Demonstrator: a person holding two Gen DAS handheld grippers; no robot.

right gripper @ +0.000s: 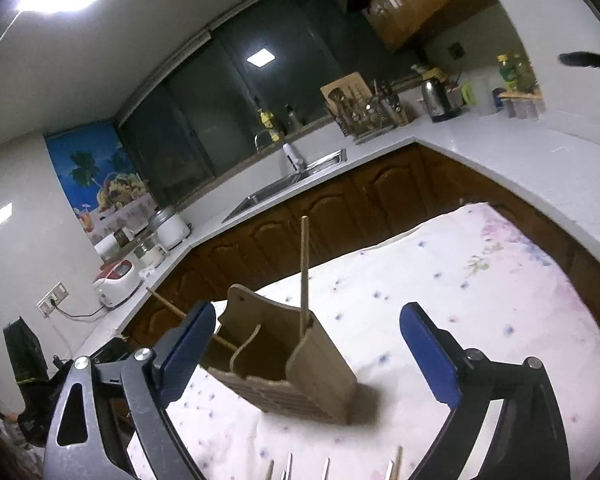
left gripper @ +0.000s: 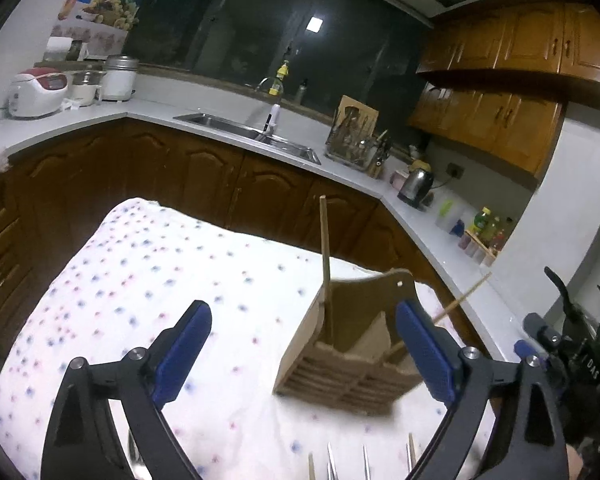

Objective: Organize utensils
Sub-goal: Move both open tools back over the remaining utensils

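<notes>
Both sticks look dropped in, so next is prob. going back for the utensils lying at the near edge of the table [left gripper: 228, 264], w/ tips just showing at the bottom of both views. I'd pull each hand back clear of the wooden holder [left gripper: 352, 344] before swinging down, since it's light and a knock could tip it. It stands on the dotted cloth, right of centre in the left view. One chopstick [left gripper: 324, 256] stands near upright in it; the other chopstick [left gripper: 460, 300] leans out toward the counter. Left gripper [left gripper: 304, 356]: jaws wide apart, nothing between. Right gripper [right gripper: 308, 356]: same, spread wide, holding nothing, holder just ahead.
</notes>
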